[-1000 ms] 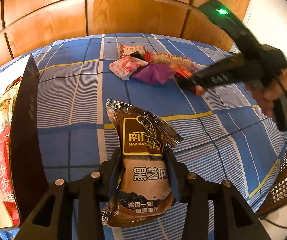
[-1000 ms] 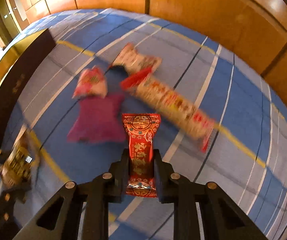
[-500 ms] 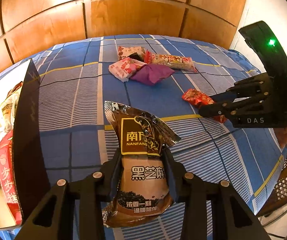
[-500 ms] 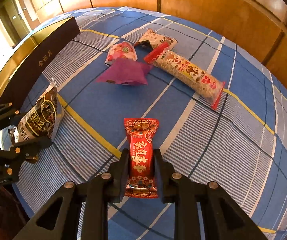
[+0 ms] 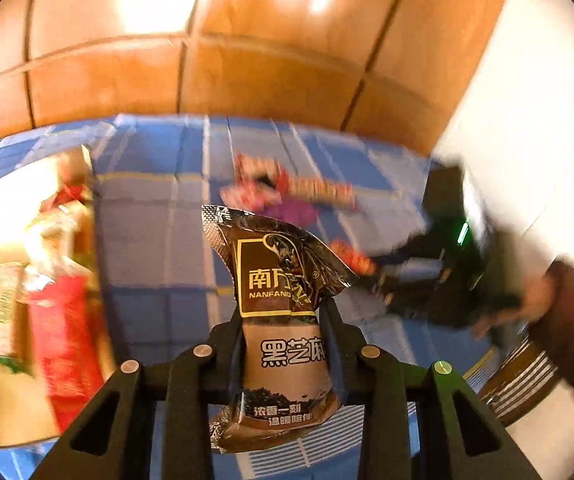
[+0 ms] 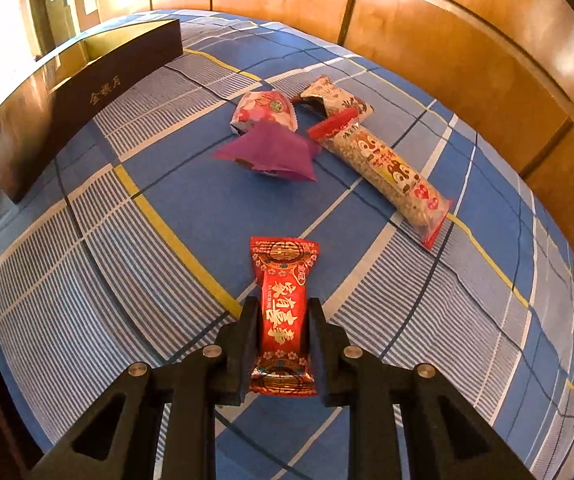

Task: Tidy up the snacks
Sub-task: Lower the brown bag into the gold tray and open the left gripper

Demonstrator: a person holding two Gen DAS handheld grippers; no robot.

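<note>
My left gripper point(image 5: 283, 320) is shut on a brown sesame snack packet point(image 5: 283, 308), held above the blue plaid cloth point(image 5: 159, 240). The open snack box point(image 5: 35, 300), with red and pale packets inside, lies blurred at the left. My right gripper point(image 6: 283, 316) is shut on a red snack packet point(image 6: 283, 312), held above the cloth point(image 6: 191, 200). It also shows blurred in the left wrist view point(image 5: 375, 272). A purple packet point(image 6: 271, 152), a pink floral packet point(image 6: 265, 110), a long clear peanut bar point(image 6: 387, 172) and a brown-white packet point(image 6: 327, 98) lie ahead.
The dark box wall point(image 6: 87, 92) runs along the cloth's left side in the right wrist view. Wooden panels point(image 6: 447, 40) stand behind the bed. A person's hand point(image 5: 535, 300) holds the right gripper. A wicker object point(image 5: 523, 372) sits at the lower right.
My left gripper has swung up and toward the box with the brown packet; its view is now blurred. My right gripper carried the red packet back from the pile, toward the box side.
</note>
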